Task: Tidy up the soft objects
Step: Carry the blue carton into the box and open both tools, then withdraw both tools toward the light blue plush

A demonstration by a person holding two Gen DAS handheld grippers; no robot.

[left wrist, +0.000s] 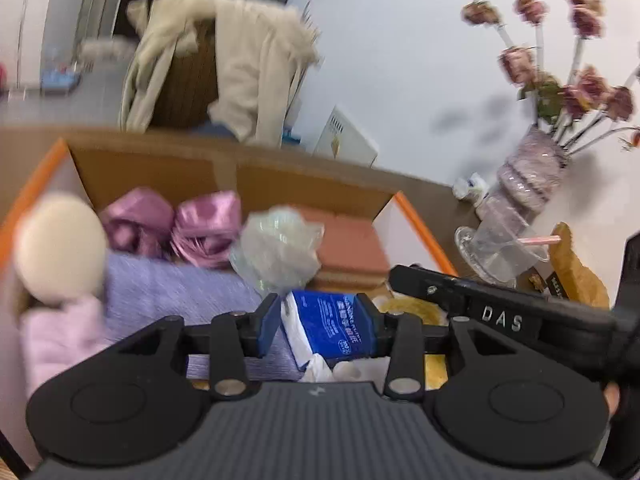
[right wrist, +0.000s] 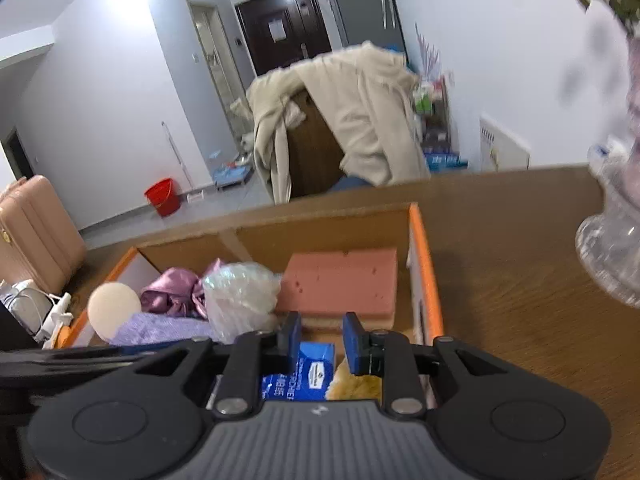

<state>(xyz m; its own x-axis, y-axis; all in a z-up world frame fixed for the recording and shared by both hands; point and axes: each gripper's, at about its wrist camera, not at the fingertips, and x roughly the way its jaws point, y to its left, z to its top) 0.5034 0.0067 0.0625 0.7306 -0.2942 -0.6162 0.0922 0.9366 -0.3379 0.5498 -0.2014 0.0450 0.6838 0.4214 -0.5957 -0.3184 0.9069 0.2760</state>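
An orange-edged cardboard box (left wrist: 224, 168) sits on the wooden table and holds soft things: a cream ball (left wrist: 60, 248), purple satin cloth (left wrist: 172, 224), a lilac towel (left wrist: 176, 296), a clear plastic bag (left wrist: 280, 252), a pink sponge (left wrist: 352, 248) and a yellow item (left wrist: 412, 312). My left gripper (left wrist: 320, 326) is shut on a blue tissue pack (left wrist: 332, 328) over the box. My right gripper (right wrist: 322, 338) is open and empty above the box (right wrist: 424, 272); the tissue pack (right wrist: 308, 372) lies below it.
A glass vase with dried roses (left wrist: 528, 176) and a clear cup (left wrist: 496, 252) stand to the right of the box. The vase base (right wrist: 612, 248) is near my right gripper. A chair draped with a beige coat (right wrist: 348, 120) stands behind the table.
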